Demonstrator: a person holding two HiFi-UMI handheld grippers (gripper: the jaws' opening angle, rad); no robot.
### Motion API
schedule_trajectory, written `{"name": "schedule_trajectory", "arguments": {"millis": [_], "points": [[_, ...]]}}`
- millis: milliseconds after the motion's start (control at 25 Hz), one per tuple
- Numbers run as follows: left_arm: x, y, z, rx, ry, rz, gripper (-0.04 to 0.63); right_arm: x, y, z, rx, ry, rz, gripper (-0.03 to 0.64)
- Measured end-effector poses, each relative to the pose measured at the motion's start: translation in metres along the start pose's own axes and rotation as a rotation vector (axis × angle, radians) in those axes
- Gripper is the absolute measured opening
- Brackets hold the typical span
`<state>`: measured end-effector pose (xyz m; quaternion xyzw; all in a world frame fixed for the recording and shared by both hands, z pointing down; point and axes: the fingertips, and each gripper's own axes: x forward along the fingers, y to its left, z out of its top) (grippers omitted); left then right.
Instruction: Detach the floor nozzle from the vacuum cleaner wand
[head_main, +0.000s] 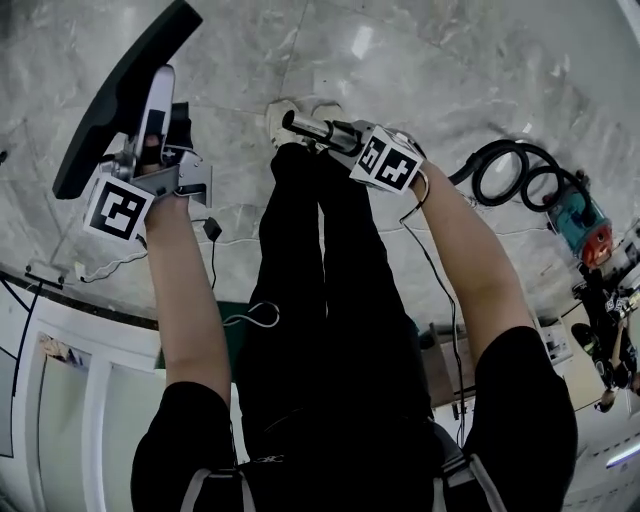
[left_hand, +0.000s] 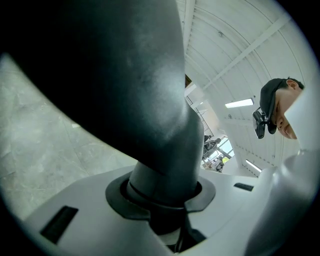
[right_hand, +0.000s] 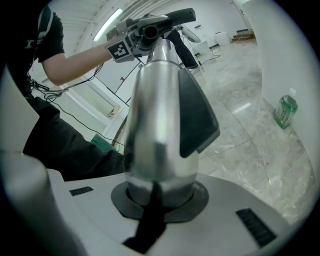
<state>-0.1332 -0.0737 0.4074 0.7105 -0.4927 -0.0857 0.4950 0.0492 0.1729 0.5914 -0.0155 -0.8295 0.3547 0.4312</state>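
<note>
Left gripper view: the dark nozzle (left_hand: 125, 75) fills the frame and is cut off at the top and left edges. Head view: the wand (head_main: 305, 126) shows only its far tip; the rest is hidden under the right gripper (head_main: 342, 133). Clutter (head_main: 608, 330) at the right edge is too small to tell.

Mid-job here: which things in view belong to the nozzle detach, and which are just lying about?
Job: floor nozzle, held in left tongs; wand, held in right tongs.
Lying about: coiled black hose; green bottle; white cable on floor.
</note>
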Motion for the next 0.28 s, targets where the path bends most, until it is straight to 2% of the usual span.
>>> {"name": "schedule_trajectory", "arguments": {"millis": [280], "points": [[-0.007,-0.039,0.007,-0.015,0.021,-0.015,0.126,-0.034,0.017,0.021,0.035,-0.032,-0.001,0.052]]}}
